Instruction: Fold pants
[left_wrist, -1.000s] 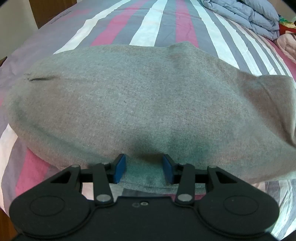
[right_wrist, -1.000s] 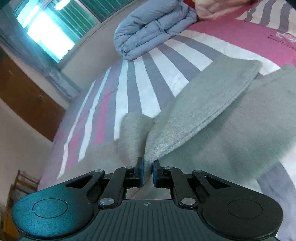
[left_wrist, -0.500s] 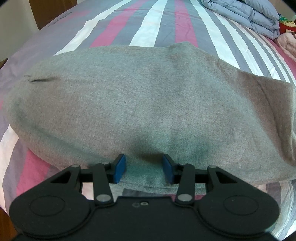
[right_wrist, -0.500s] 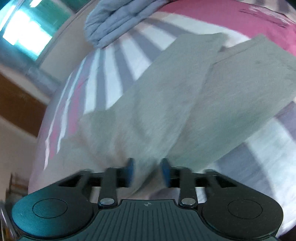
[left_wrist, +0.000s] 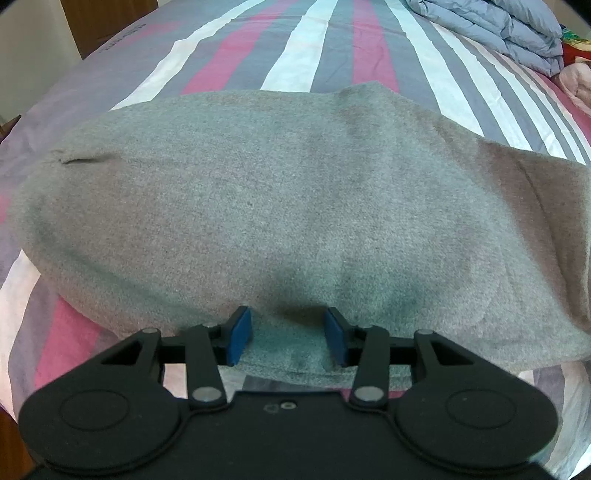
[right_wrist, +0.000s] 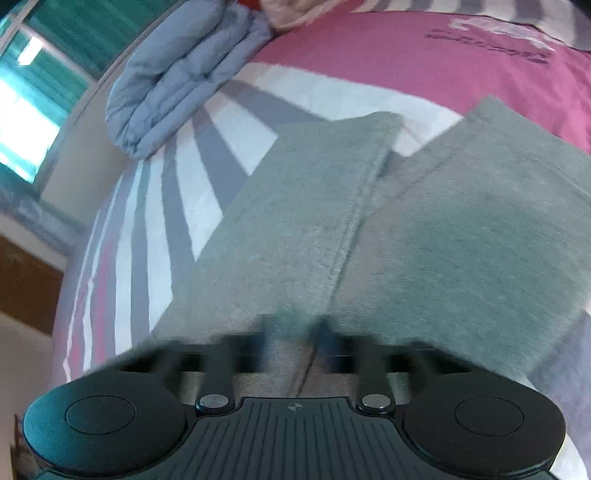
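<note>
The grey fleece pants lie spread flat on the striped bed. My left gripper is open, its blue pads astride the near hem, touching nothing. In the right wrist view the pants show two legs side by side, one leg laid flat beside the other. My right gripper is open just above the cloth where the legs meet; its fingers are motion-blurred.
The bedsheet has pink, white and grey stripes. A folded blue duvet lies at the far right, also in the right wrist view. A pink garment lies beside it. A window is at the left.
My right gripper has opened and let go of the pant leg, which has dropped flat beside the other leg. The left gripper has not moved.
</note>
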